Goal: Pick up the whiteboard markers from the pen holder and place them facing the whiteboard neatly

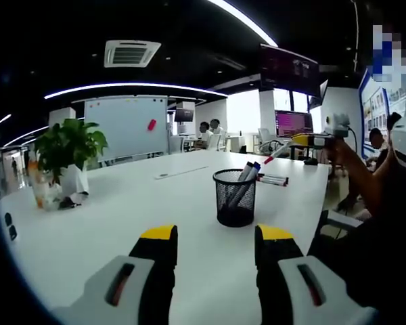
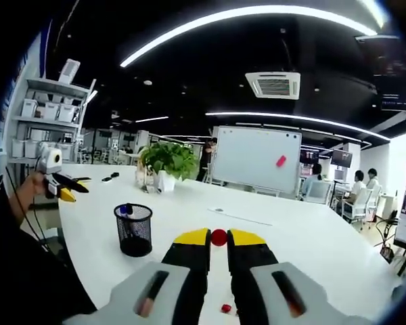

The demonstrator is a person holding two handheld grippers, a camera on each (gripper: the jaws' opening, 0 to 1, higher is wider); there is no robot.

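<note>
Left gripper (image 1: 216, 244) spread wide, hovering over the white desk (image 1: 122, 217) short of the mesh pen holder (image 1: 235, 198). Markers (image 1: 247, 177) standing inside the holder; more markers (image 1: 273, 180) lying flat on the desk beyond it. Right gripper (image 2: 218, 238) pinching a red-capped marker (image 2: 218, 237). Whiteboard (image 2: 256, 157) past the desk's far edge.

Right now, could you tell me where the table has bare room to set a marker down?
The tabletop is bare between the pen holder and the whiteboard. It is crowded around the plant and beside the markers already laid down.
</note>
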